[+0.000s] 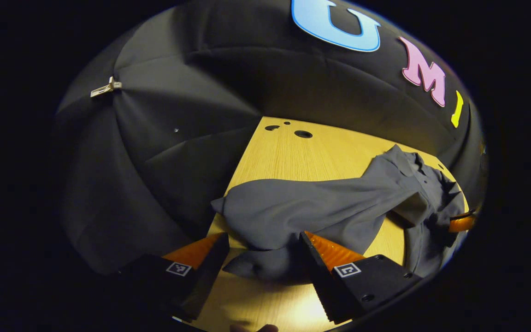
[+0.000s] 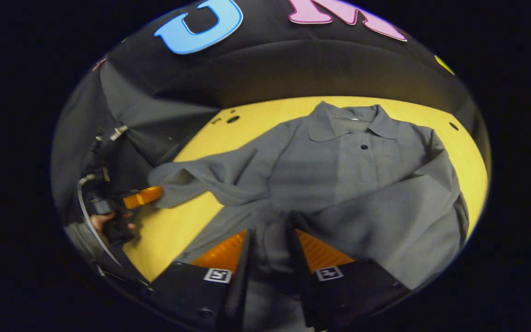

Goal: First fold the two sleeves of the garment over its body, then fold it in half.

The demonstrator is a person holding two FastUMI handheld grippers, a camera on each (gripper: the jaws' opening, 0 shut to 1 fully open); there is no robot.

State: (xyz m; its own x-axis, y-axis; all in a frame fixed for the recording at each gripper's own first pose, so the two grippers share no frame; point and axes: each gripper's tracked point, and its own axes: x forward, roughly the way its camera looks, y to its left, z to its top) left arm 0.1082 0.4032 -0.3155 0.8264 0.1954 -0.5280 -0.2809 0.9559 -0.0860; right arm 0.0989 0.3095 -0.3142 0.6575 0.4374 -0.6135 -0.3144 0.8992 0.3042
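Observation:
A grey collared shirt lies face up on the wooden table, collar toward the far wall. One sleeve is folded across its body. The other sleeve stretches out flat toward my left gripper, whose fingers stand wide apart with the cuff lying between them. My left gripper also appears at the sleeve's end, held by a hand. My right gripper hovers low over the shirt's lower body, fingers a narrow gap apart with flat cloth showing between them. One finger of my right gripper shows beside the shirt body.
The table has small round holes near its far corner. Black cloth walls close in on the far side and the left. Bare wood lies between the outstretched sleeve and the far edge.

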